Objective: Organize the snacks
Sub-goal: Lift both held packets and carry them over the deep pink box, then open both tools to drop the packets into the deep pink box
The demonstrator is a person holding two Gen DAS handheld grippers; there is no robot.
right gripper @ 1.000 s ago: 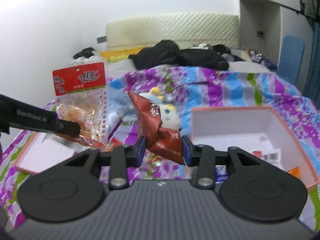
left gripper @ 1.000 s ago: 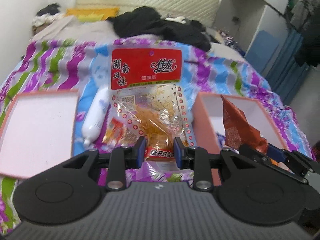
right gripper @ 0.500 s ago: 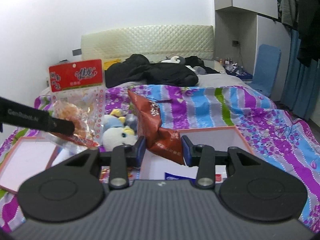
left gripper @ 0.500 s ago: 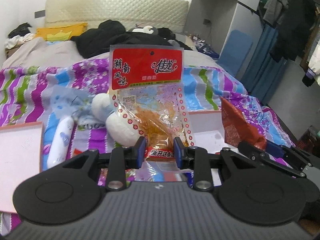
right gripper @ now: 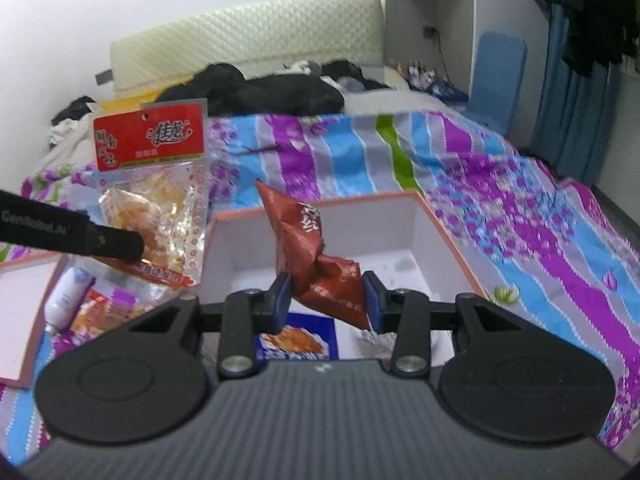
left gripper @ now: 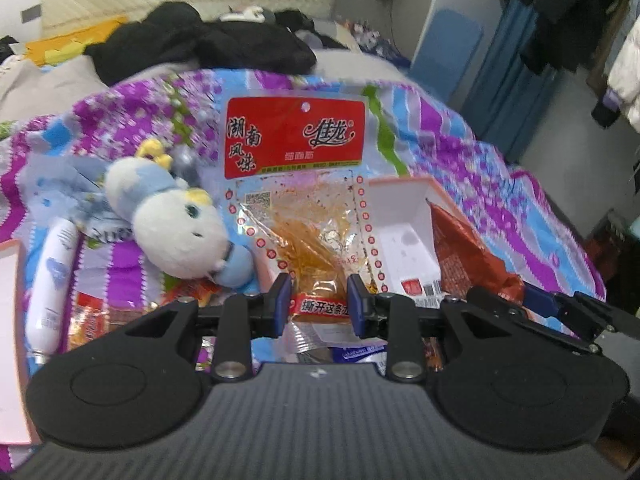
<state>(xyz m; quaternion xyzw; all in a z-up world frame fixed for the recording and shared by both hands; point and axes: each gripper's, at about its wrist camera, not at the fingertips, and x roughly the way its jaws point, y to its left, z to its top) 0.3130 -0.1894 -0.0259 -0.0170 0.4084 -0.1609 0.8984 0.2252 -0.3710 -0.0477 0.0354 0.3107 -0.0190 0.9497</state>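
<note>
My left gripper (left gripper: 319, 304) is shut on the bottom edge of a clear snack bag with a red header (left gripper: 296, 184) and holds it upright above the bed. The bag also shows in the right wrist view (right gripper: 156, 188), left of the box. My right gripper (right gripper: 328, 300) is shut on a dark red foil snack packet (right gripper: 312, 256) and holds it over the open pink-rimmed white box (right gripper: 440, 232). The packet (left gripper: 464, 248) and the box (left gripper: 400, 212) also show at the right of the left wrist view. A blue snack packet (right gripper: 296, 340) lies in the box under my right gripper.
A white and blue plush toy (left gripper: 172, 216) and a white bottle (left gripper: 52, 276) lie on the striped bedspread. Loose snack packets (left gripper: 96, 320) lie near them. The pink box lid (right gripper: 20, 312) lies at the left. Dark clothes (right gripper: 256, 88) are piled at the bed's head.
Both grippers have tilted down and moved toward the open box with their snacks still held. The box now sits directly under the dark red packet.
</note>
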